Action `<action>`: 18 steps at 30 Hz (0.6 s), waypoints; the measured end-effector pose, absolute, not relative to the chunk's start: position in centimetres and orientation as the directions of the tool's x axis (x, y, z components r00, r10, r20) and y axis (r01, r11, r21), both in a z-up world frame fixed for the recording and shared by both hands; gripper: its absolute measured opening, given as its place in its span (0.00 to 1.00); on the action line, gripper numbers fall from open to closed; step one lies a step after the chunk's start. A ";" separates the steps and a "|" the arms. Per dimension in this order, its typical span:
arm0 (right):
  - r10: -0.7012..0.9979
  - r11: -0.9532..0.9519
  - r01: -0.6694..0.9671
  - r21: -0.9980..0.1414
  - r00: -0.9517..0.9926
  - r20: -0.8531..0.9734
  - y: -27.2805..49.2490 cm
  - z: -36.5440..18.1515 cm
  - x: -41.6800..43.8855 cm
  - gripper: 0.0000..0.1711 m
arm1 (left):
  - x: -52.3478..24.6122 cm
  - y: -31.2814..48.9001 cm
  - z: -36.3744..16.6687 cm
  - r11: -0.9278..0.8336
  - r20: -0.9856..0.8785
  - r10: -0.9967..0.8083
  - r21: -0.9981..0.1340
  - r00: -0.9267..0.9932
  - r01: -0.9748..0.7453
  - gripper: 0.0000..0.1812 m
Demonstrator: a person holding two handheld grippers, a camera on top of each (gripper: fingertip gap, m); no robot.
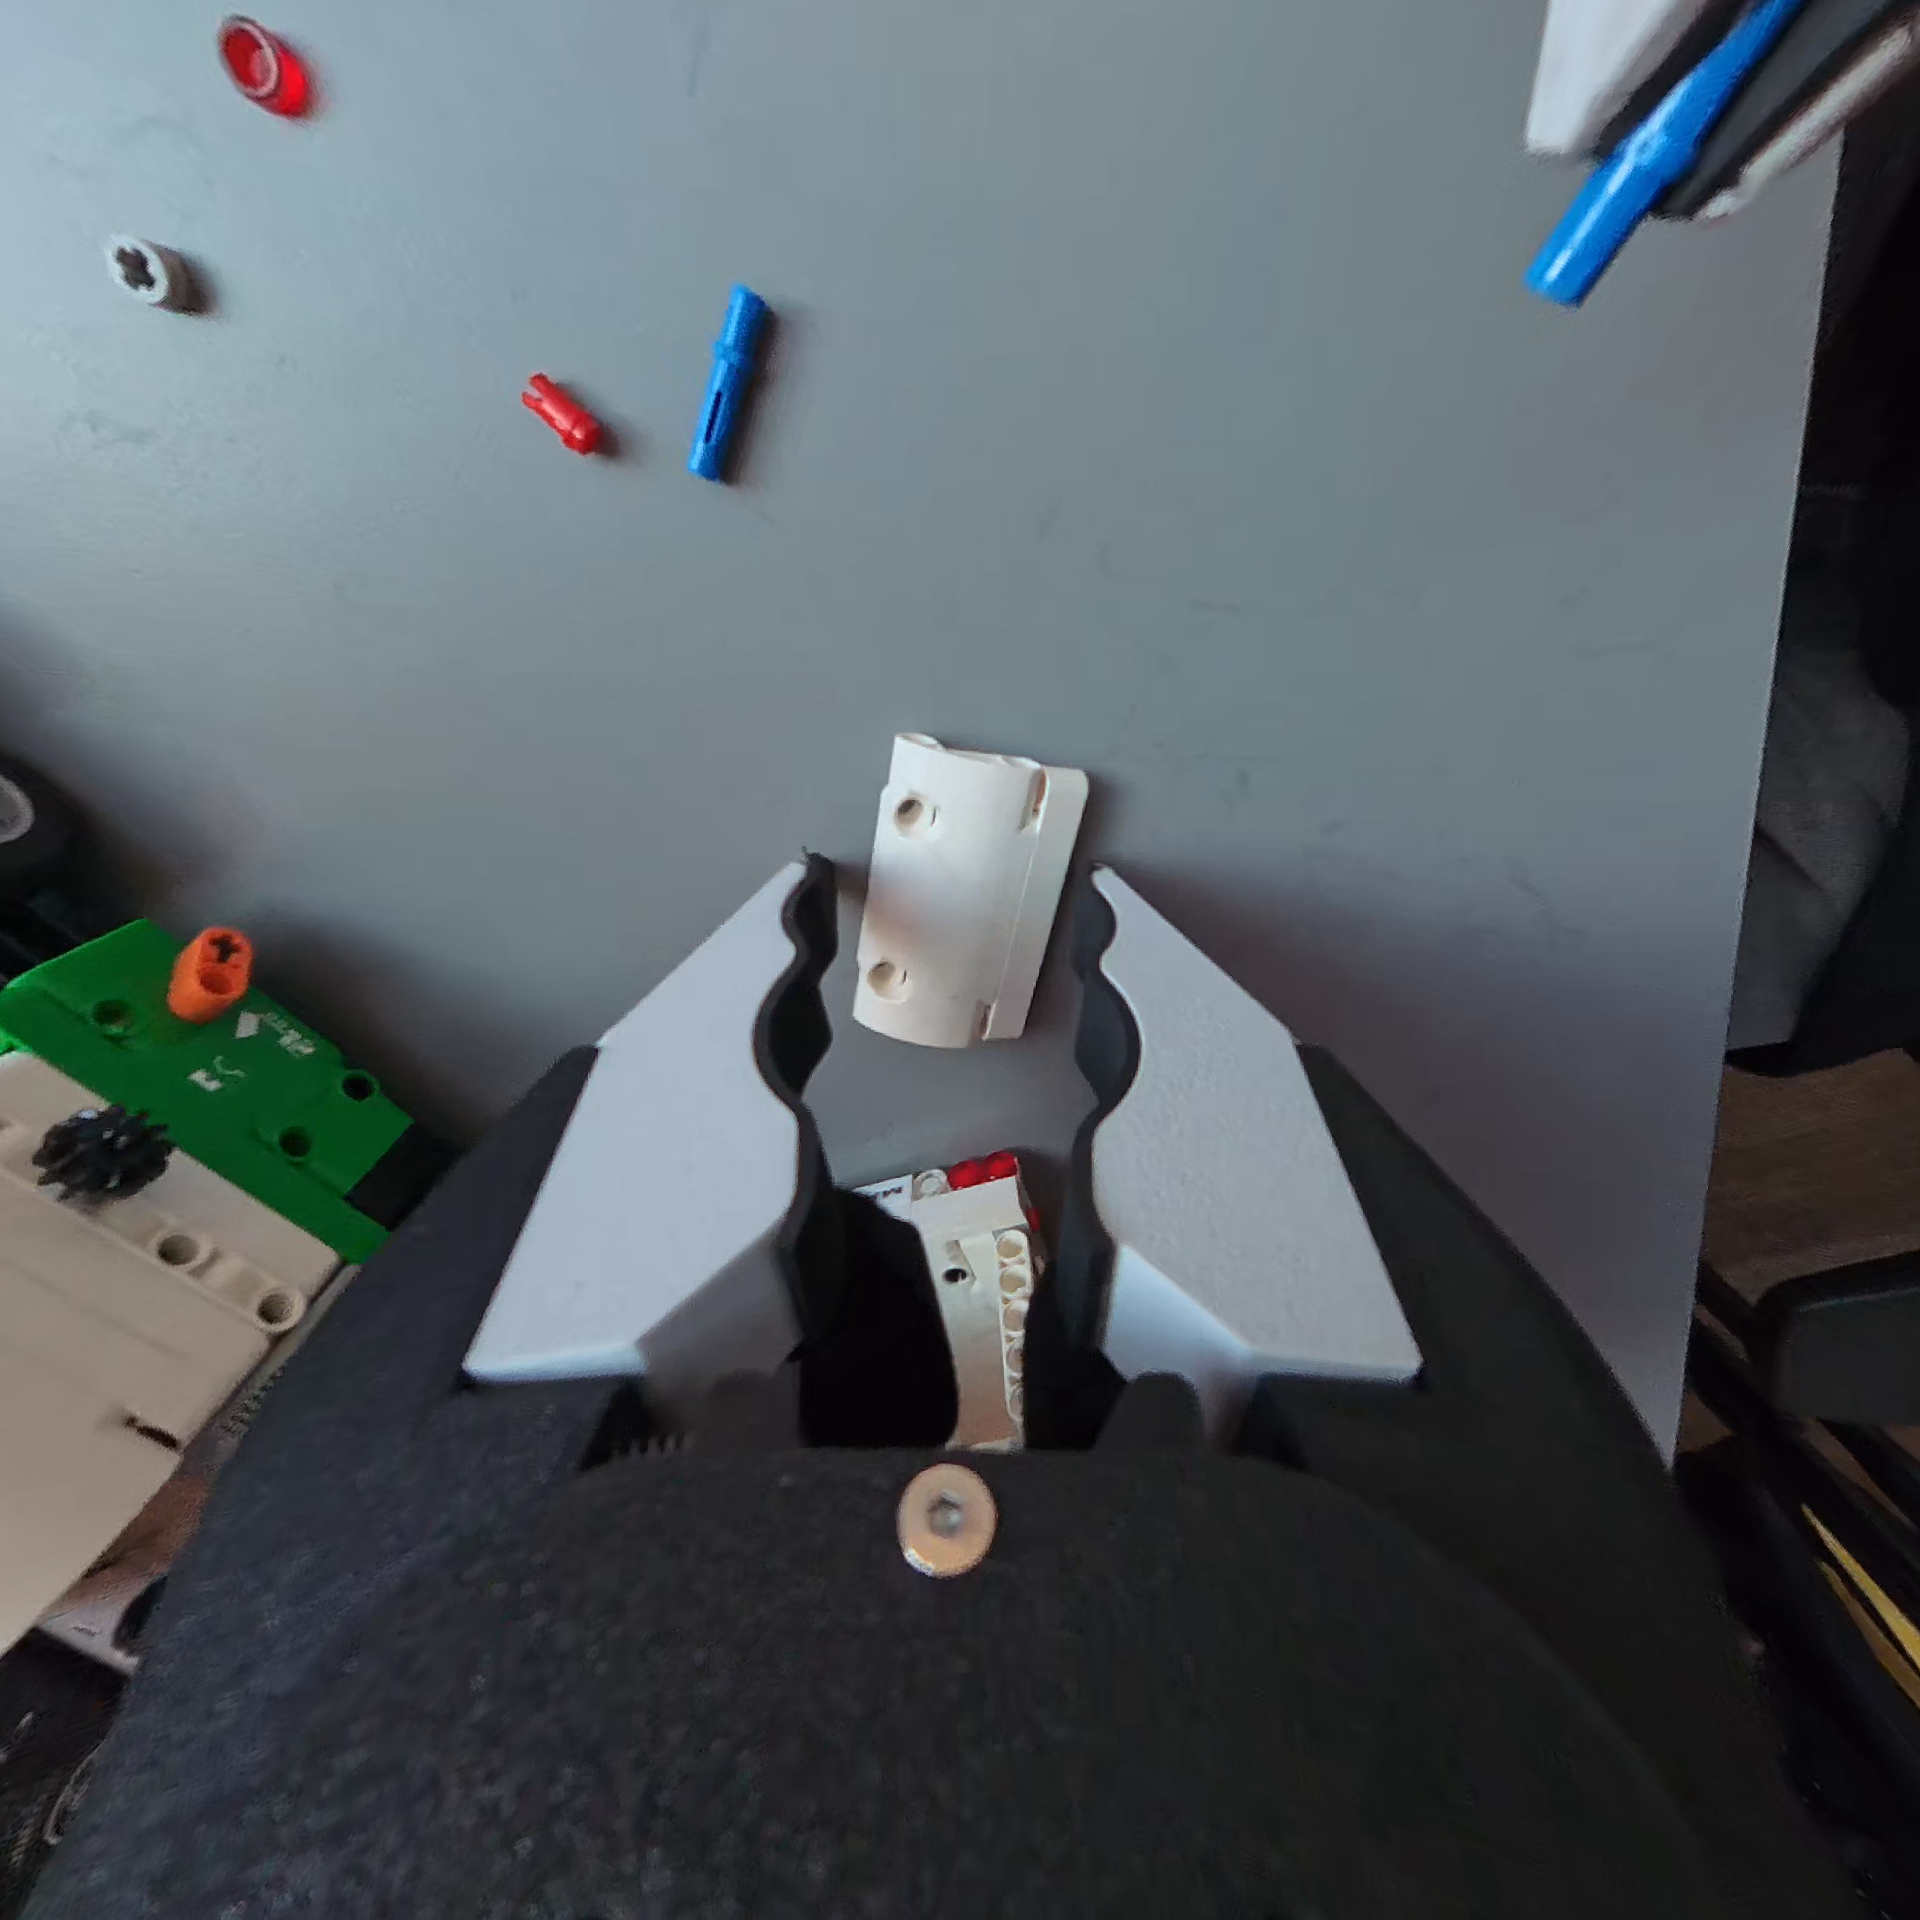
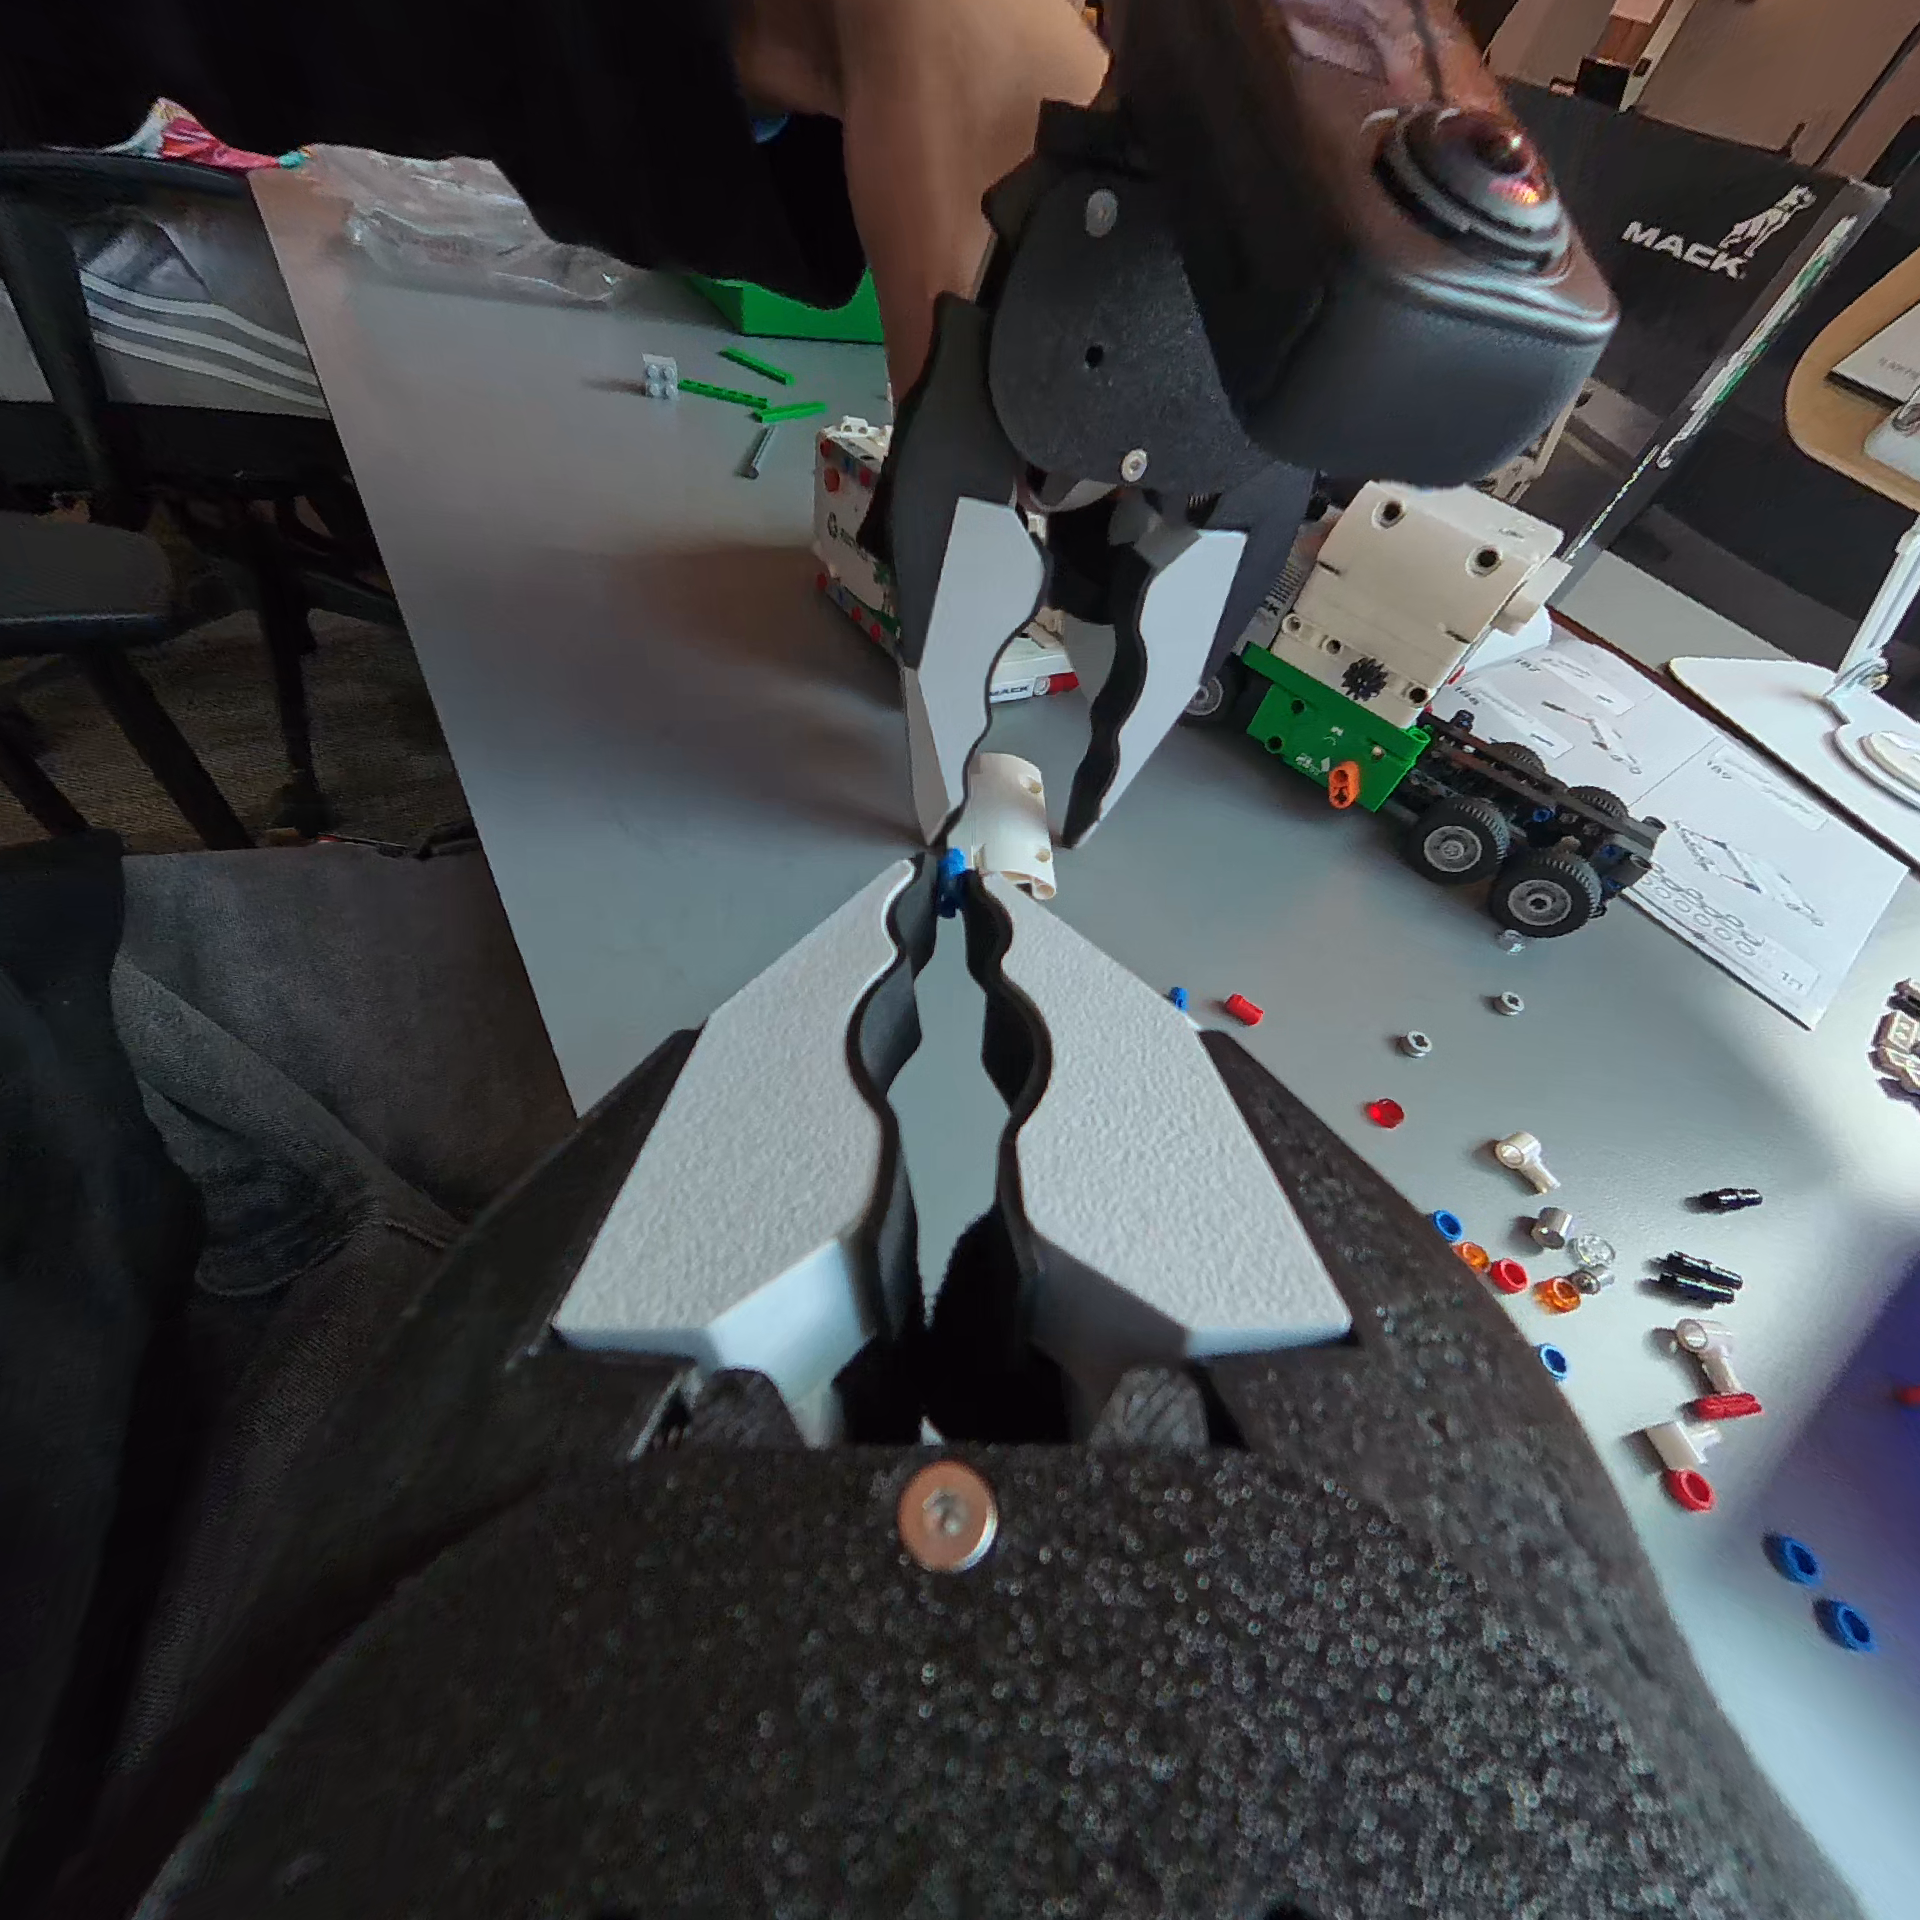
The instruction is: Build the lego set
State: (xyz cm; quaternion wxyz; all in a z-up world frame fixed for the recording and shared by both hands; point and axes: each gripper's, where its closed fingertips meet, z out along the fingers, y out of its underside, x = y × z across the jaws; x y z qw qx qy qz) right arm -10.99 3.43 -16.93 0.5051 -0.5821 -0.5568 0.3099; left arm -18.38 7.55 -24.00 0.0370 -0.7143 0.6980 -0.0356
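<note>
A white curved panel piece point(image 1: 961, 914) lies on the grey table point(image 1: 1351, 520). My left gripper point(image 1: 961, 883) is open, with one jaw on each side of the piece and small gaps showing. The right wrist view shows the same: the left gripper point(image 2: 1006, 831) stands over the white piece point(image 2: 1013, 821). My right gripper point(image 2: 945, 878) is shut on a blue pin point(image 2: 948, 883), whose tip sticks out just short of the white piece. In the left wrist view the right gripper point(image 1: 1704, 135) is at the top right with the blue pin point(image 1: 1621, 197).
The partly built truck point(image 2: 1455, 727) with a green block point(image 1: 208, 1049) stands beside the left gripper. Loose on the table are a blue pin point(image 1: 727, 384), a red pin point(image 1: 561, 414), a red stud point(image 1: 265, 68) and a grey bush point(image 1: 151, 272). Several small parts point(image 2: 1558, 1247) and instruction sheets point(image 2: 1714, 831) lie at right. Tip to tip, the grippers are about 11 cm apart.
</note>
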 end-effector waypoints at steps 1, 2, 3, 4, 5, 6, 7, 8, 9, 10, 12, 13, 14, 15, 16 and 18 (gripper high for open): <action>0.961 0.128 0.335 -0.934 0.191 0.200 3.5 -16.9 -11.0 0.02 | -18.4 7.6 -24.0 -0.038 -0.005 -0.999 -0.107 0.039 -0.994 0.19; 0.960 0.122 0.338 -0.933 0.199 0.198 3.6 -17.0 -10.9 0.02 | -18.3 7.7 -23.9 -0.056 -0.018 -0.998 -0.114 0.058 -0.992 0.19; 0.958 0.119 0.341 -0.932 0.207 0.198 3.8 -17.0 -10.8 0.02 | -17.9 7.9 -23.7 -0.079 -0.047 -0.995 -0.151 0.087 -0.985 0.19; 0.954 0.120 0.343 -0.931 0.220 0.204 4.1 -16.9 -10.7 0.02 | -17.0 8.0 -23.0 -0.117 -0.059 -0.989 -0.225 0.133 -0.967 0.18; 0.948 0.121 0.346 -0.930 0.239 0.212 4.4 -16.9 -10.6 0.02 | -16.0 7.9 -22.0 -0.170 -0.046 -0.980 -0.316 0.194 -0.933 0.18; 0.943 0.118 0.347 -0.930 0.254 0.214 4.7 -16.8 -10.4 0.02 | -14.9 7.5 -20.7 -0.211 -0.023 -0.970 -0.427 0.244 -0.879 0.18; 0.939 0.108 0.342 -0.933 0.272 0.209 5.0 -16.6 -10.2 0.02 | -13.6 6.9 -19.1 -0.220 0.000 -0.965 -0.550 0.263 -0.805 0.18; 0.934 0.095 0.325 -0.941 0.298 0.197 5.4 -16.2 -10.0 0.02 | -12.6 6.3 -17.7 -0.215 0.006 -0.960 -0.655 0.280 -0.724 0.18; 0.932 0.079 0.297 -0.952 0.316 0.176 5.7 -15.7 -9.8 0.02 | -12.2 6.1 -16.7 -0.217 0.002 -0.950 -0.724 0.312 -0.655 0.18; 0.932 0.057 0.266 -0.962 0.332 0.147 5.9 -15.2 -9.6 0.02 | -11.9 5.8 -16.2 -0.214 0.000 -0.941 -0.775 0.338 -0.595 0.18; 0.927 0.005 0.193 -0.981 0.367 0.077 6.6 -14.1 -9.3 0.02 | -11.1 5.4 -15.3 -0.171 -0.007 -0.932 -0.874 0.363 -0.454 0.18; 0.925 -0.022 0.155 -0.988 0.378 0.039 6.9 -13.6 -9.1 0.02 | -10.8 5.2 -15.2 -0.144 -0.016 -0.930 -0.903 0.367 -0.405 0.18; 0.921 -0.050 0.119 -0.992 0.389 0.000 7.2 -13.3 -9.0 0.02 | -10.8 5.4 -15.2 -0.133 -0.020 -0.923 -0.921 0.384 -0.367 0.18; 0.920 -0.080 0.088 -0.993 0.389 -0.039 7.6 -13.2 -8.9 0.02 | -10.8 5.8 -15.3 -0.132 -0.020 -0.912 -0.932 0.411 -0.338 0.18; 0.918 -0.115 0.064 -0.991 0.388 -0.081 7.9 -13.1 -8.8 0.02 | -10.6 5.9 -15.6 -0.135 -0.010 -0.910 -0.938 0.414 -0.319 0.18; 0.905 -0.179 0.021 -0.984 0.396 -0.157 8.8 -13.2 -8.7 0.02 | -10.3 6.1 -15.5 -0.123 0.006 -0.912 -0.958 0.410 -0.259 0.18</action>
